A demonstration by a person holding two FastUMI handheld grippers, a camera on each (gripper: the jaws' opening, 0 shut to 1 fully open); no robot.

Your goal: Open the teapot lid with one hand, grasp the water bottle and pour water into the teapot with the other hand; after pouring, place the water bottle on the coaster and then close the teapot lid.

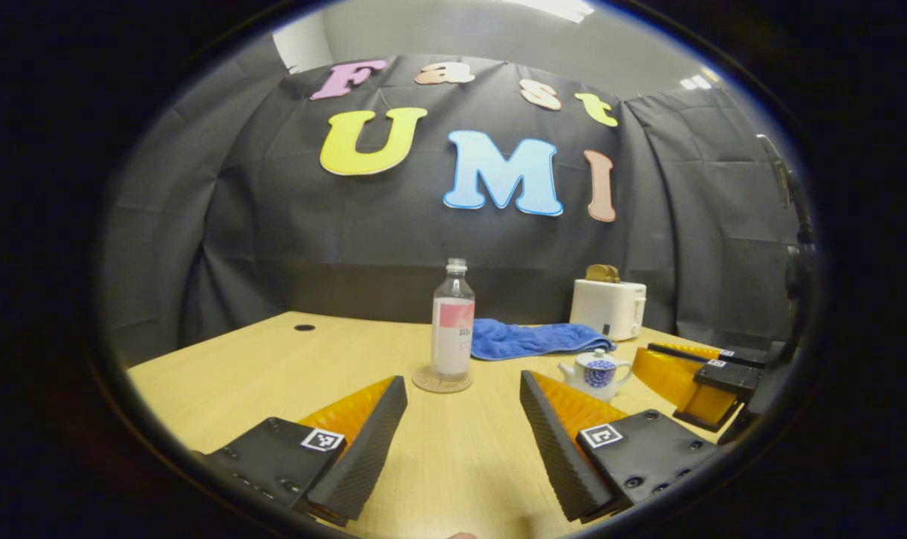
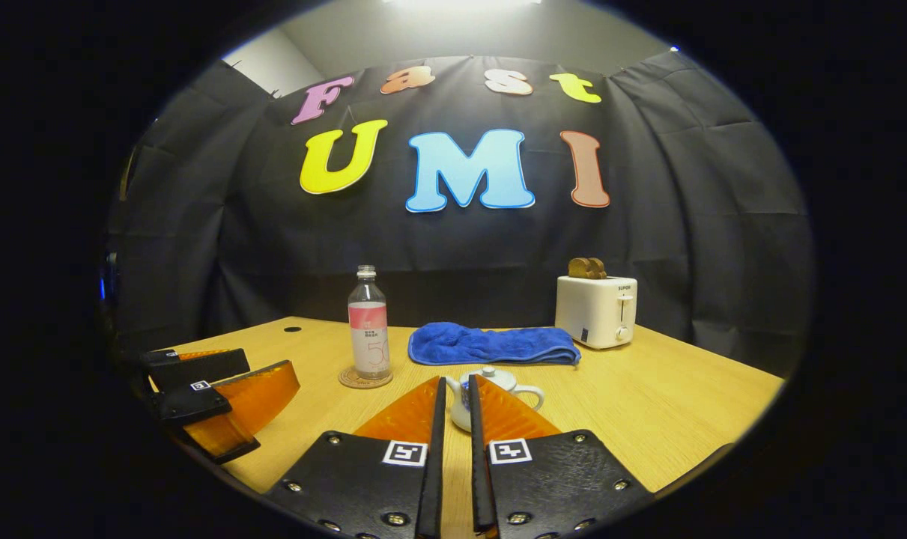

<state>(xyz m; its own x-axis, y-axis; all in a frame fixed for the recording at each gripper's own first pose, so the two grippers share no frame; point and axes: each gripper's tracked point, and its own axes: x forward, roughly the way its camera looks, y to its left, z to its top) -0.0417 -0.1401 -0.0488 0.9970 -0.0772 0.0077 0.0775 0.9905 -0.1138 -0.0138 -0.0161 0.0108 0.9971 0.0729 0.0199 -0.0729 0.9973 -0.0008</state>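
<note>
Wooden table (image 2: 648, 404) under booth light, dark cloth behind it, and nothing of the job looks started. Out from the middle: the small white teapot (image 2: 490, 397) with its lid (image 2: 487, 372) seated sits straight ahead at twelve o'clock of the right gripper (image 2: 453, 389), close to the tips. That gripper's jaws stand nearly together with a thin slit between them and hold nothing. At about ten o'clock from the pot stands the water bottle (image 1: 452, 318), upright on its round coaster (image 1: 442, 380), cap on as far as I can tell. The left gripper (image 1: 464, 393) faces it with jaws wide and empty.

Risks as I judge them: the lid knob is tiny and smooth, so jaws this narrow would have to spread first, and an off-centre pinch could skid off or nudge the light pot along the table. The bottle is tall and slim; brushing it with one finger before the other could tip it off the coaster. If the cap is sealed, no water will pour. A blue towel (image 2: 494, 344) and a white toaster (image 2: 597, 311) sit behind at twelve to one o'clock, clear of both reaches
</note>
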